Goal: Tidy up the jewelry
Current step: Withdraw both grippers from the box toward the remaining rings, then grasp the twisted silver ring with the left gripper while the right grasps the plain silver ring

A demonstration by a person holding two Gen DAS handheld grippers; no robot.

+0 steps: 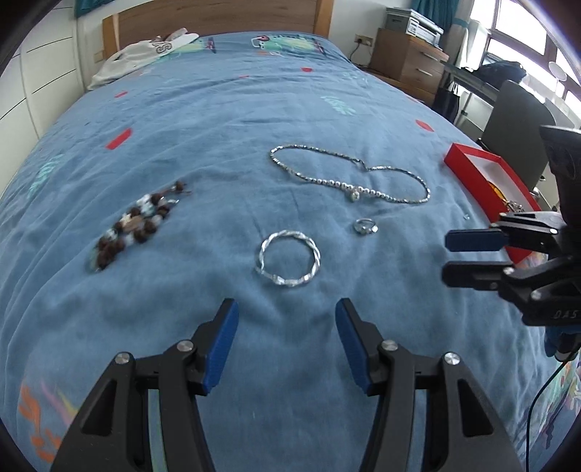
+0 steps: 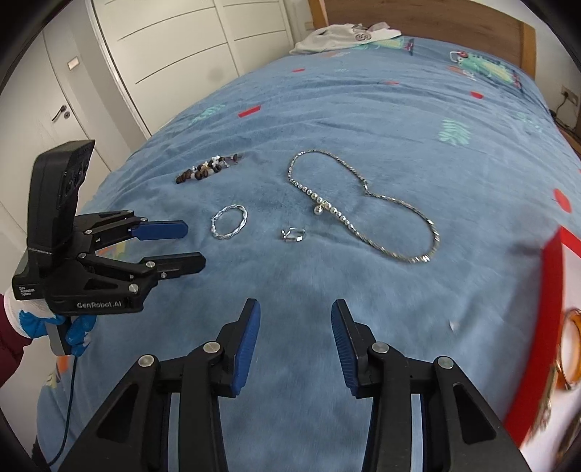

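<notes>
On the blue bedspread lie a twisted silver bangle (image 1: 288, 258) (image 2: 230, 221), a small silver ring (image 1: 365, 226) (image 2: 292, 234), a silver bead necklace with a pendant (image 1: 350, 174) (image 2: 363, 207) and a brown-and-white bead bracelet (image 1: 136, 225) (image 2: 208, 169). A red jewelry box (image 1: 490, 188) (image 2: 552, 326) at the right holds an amber bangle (image 2: 570, 348). My left gripper (image 1: 287, 316) (image 2: 192, 247) is open and empty, just short of the bangle. My right gripper (image 2: 295, 316) (image 1: 448, 257) is open and empty beside the box.
The bed's wooden headboard (image 1: 218, 18) and a white garment (image 1: 141, 54) are at the far end. White wardrobe doors (image 2: 163, 54) stand left of the bed. A wooden nightstand (image 1: 406, 58), a desk and a dark chair (image 1: 515, 123) stand to the right.
</notes>
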